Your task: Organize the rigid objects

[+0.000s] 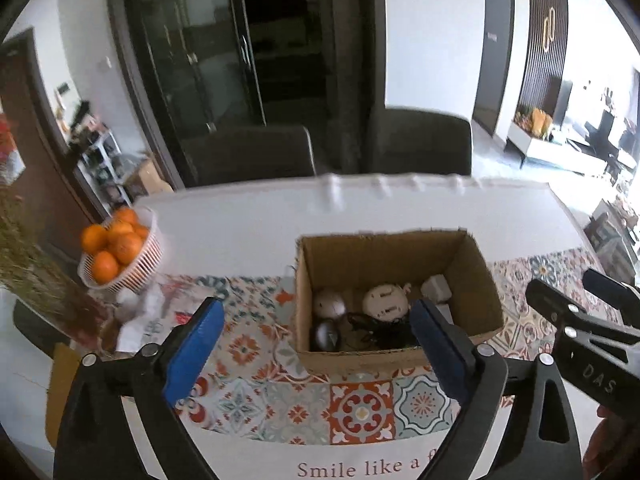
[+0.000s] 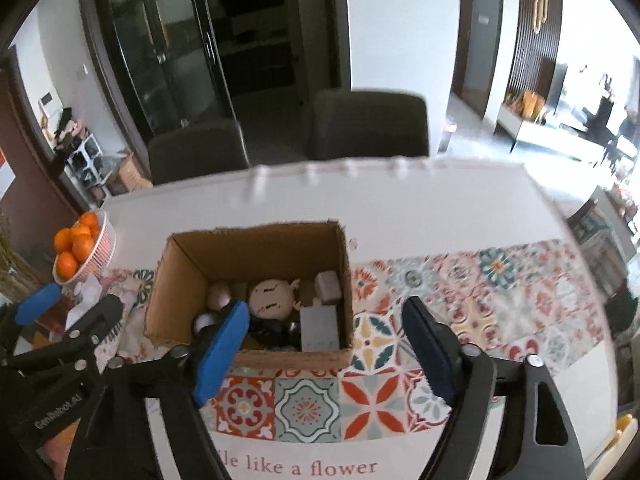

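Both tools, left tool (image 1: 316, 344) and right tool (image 2: 326, 350), gape empty over the tiled-cloth surface (image 1: 362, 408); cardboard box (image 1: 394, 256) at frame center, chairs (image 2: 368, 124) behind.

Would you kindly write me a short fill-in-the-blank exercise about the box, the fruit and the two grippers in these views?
1. The round doll head lies inside the ____ box.
2. The white basket on the table holds ____.
3. The left gripper and the right gripper both have their jaws ____, with nothing between them.
4. The pads on the gripper fingers are coloured ____.

Missing words: cardboard; oranges; open; blue
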{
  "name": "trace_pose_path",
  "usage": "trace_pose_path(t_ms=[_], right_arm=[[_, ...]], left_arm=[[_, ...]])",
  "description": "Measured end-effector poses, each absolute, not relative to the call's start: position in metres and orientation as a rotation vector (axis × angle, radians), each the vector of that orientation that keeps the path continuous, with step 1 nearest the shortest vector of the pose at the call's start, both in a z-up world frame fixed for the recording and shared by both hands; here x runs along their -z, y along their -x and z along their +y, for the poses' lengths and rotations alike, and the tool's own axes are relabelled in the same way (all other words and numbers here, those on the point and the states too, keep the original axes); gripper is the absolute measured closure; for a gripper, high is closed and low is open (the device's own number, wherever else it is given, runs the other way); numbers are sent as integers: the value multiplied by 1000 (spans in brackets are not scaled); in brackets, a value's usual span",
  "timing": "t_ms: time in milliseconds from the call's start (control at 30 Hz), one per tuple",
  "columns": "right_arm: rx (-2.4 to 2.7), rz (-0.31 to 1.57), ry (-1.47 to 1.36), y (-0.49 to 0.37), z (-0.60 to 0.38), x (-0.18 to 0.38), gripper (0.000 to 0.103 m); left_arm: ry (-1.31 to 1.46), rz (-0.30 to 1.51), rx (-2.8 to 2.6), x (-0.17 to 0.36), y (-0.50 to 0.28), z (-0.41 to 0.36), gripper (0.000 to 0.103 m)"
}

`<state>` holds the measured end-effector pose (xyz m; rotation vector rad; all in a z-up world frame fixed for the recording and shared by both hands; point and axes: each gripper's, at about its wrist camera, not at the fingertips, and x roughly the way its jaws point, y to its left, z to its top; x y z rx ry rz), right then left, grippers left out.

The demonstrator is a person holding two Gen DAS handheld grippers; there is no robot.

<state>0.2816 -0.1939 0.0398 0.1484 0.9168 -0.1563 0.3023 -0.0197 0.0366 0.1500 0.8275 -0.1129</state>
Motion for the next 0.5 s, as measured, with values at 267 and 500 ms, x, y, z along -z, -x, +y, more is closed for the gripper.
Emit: trace_pose_path(t_ms=[267,500], right_arm=[[178,790,-104,-232,-186,-78,13],[198,691,-66,-190,-180,-97,9]], left_arm=[[-158,681,74,-72,-250,-12,0],[-170,592,40,-86,-206,-10,0]])
